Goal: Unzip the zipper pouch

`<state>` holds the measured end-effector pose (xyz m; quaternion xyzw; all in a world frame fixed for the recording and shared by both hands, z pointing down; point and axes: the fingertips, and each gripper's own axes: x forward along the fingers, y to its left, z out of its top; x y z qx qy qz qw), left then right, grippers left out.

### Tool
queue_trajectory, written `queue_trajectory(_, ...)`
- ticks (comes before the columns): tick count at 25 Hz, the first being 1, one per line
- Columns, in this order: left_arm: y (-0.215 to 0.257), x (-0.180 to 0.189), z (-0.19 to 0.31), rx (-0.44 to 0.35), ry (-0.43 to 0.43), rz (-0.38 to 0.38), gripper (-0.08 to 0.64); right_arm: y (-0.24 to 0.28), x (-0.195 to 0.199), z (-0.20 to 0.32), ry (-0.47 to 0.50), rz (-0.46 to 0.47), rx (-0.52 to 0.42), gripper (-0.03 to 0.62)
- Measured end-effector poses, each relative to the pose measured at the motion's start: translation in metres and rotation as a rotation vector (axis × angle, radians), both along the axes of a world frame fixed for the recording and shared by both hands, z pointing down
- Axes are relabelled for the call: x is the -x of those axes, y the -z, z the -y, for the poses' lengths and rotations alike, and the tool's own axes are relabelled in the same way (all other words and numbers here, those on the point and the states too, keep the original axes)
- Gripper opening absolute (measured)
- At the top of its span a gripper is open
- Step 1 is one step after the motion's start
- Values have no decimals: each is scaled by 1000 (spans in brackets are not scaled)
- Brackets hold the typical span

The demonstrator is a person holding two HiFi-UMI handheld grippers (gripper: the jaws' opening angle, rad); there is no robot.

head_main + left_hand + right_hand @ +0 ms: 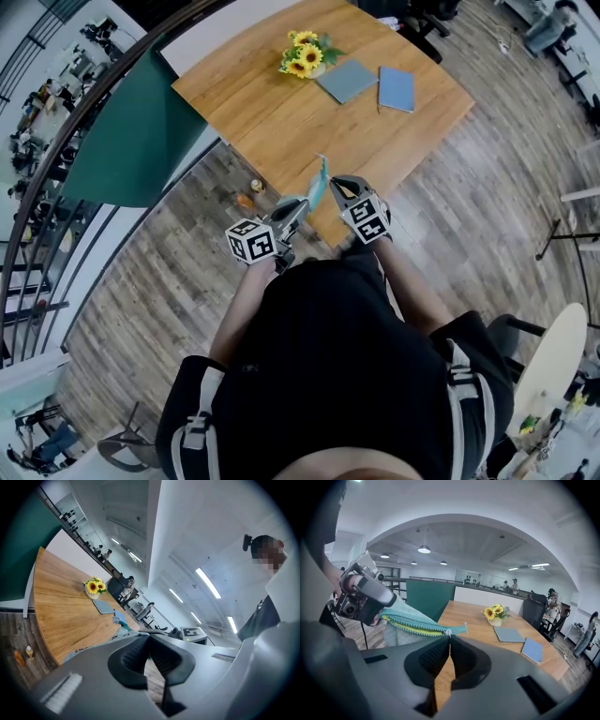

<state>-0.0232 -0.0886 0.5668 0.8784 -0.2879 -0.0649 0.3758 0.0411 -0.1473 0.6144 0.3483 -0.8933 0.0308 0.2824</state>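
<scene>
Room: an open office with a plank floor (pixel 450 216) is spreading around a wooden table (pixel 281 112).
Table top: a vase of sunflowers (pixel 305 53) is standing at the far side, with 2 notebooks lying beside it, 1 grey (pixel 346 80) and 1 blue (pixel 397 88).
Zipper pouch (pixel 412 620): the teal pouch is hanging in the air between the 2 grippers, over the near edge of the table and clear of its top. A yellow-green strip is showing along the zip.
Left gripper (pixel 149 637): its jaws are pressing together on 1 end of the pouch, with teal fabric showing at the tips.
Right gripper (pixel 449 637): its jaws are pinching together on the zipper pull (pixel 449 632), which is sitting near the pouch end farthest from the left gripper.
Person: a dark-clothed figure is standing at the table's near edge, holding both grippers close together in front of the body.
</scene>
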Motion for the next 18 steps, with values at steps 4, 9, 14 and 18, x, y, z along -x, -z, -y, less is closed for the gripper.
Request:
queue_trajectory(4,-1,-1,0,-2,-4,6,6,-1,-3,3,-5,0,-2,9)
queue_trajectory(9,0,-1,-1,-8,-14,13,6,-3,-4,7,-20,7,2,9)
queue_trajectory(14,0,1,-1,-8,-20,17,6,-4,-9,13,-42,10,3,9)
queue_trajectory(18,0,2,-2,-9,-24,17,6,-4,-12,16,-61,15,3,9)
